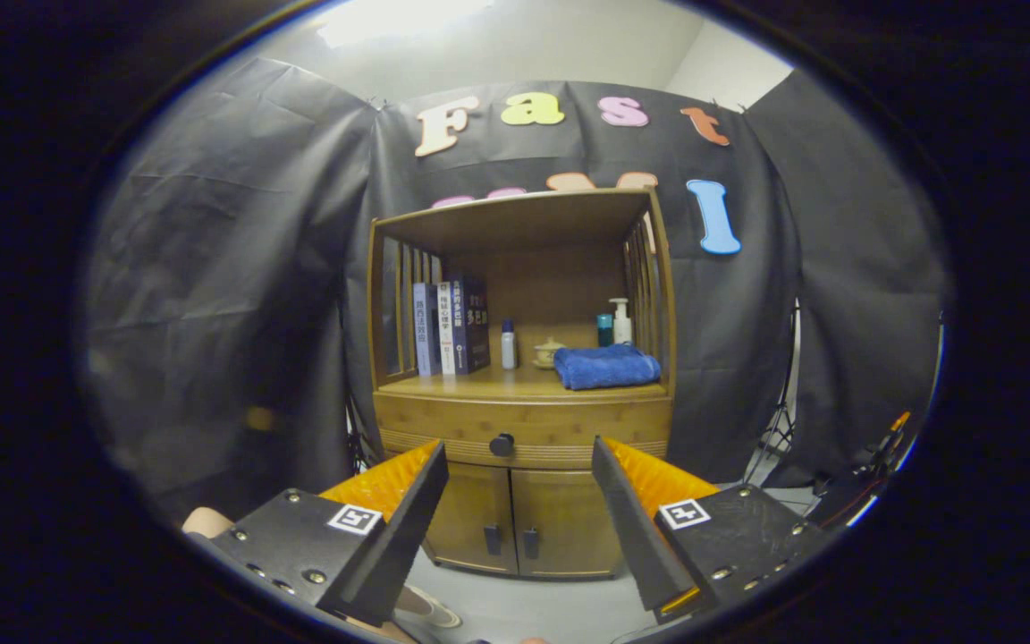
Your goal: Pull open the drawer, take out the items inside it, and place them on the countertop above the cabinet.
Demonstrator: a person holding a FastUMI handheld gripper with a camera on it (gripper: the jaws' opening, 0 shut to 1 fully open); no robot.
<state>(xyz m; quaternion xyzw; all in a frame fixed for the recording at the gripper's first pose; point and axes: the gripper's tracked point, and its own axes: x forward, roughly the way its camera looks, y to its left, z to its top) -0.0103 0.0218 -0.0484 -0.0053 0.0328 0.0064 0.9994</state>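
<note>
Jaws of gripper (519,465) apart, empty; drawer (522,429) beyond closed, contents hidden.

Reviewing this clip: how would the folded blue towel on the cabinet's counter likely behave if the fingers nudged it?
The towel looks soft and thickly folded, so it would probably bunch or slide rather than tip. It seems light. Pushed back, it might knock the pump bottle standing just behind. The gripper is open, well short of the cabinet.

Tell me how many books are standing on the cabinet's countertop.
3, upright side by side at the countertop's left end: a light blue book, a white book and a dark book. More could hide behind the side slats. The open gripper is short of the drawer knob.
</note>
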